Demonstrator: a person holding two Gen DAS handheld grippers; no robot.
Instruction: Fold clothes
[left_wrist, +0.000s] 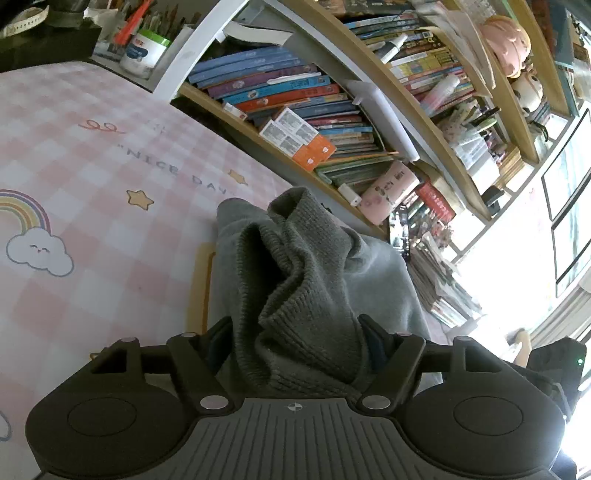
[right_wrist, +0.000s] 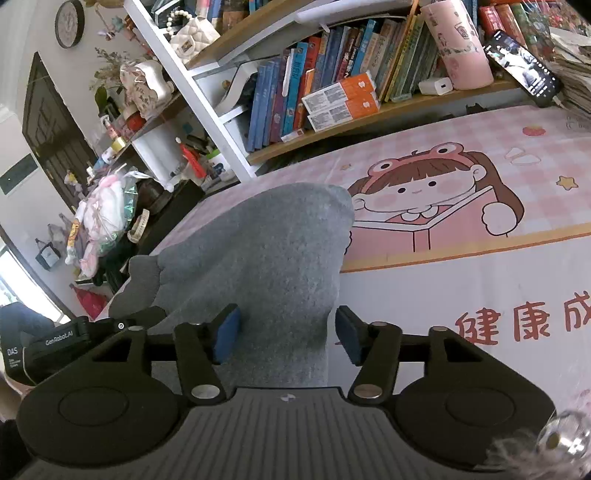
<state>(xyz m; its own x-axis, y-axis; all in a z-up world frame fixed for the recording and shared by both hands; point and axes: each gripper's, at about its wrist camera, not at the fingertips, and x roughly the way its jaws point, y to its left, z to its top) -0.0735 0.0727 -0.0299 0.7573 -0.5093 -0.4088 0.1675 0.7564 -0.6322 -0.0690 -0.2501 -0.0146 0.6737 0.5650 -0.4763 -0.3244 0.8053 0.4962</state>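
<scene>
A grey sweater lies on the pink checked tablecloth (left_wrist: 92, 155). Its ribbed knit part (left_wrist: 295, 280) is bunched up and runs deep between the fingers of my left gripper (left_wrist: 295, 332). The knit fills the gap and touches both pads, so this gripper is shut on it. Behind the bunch lies smoother, lighter grey cloth (left_wrist: 380, 277). In the right wrist view a flat grey panel of the sweater (right_wrist: 266, 251) stretches away from my right gripper (right_wrist: 288, 332). That gripper is open: its blue pads (right_wrist: 227, 332) stand to either side of the cloth, with a slit showing at the right pad.
A bookshelf (left_wrist: 280, 147) full of books runs along the table's far edge, with a pink cup (right_wrist: 458, 48) and a phone (right_wrist: 524, 70) on it. The other hand-held gripper (right_wrist: 55, 347) shows at the left. Cluttered shelves (right_wrist: 122, 122) stand beyond the left end of the table.
</scene>
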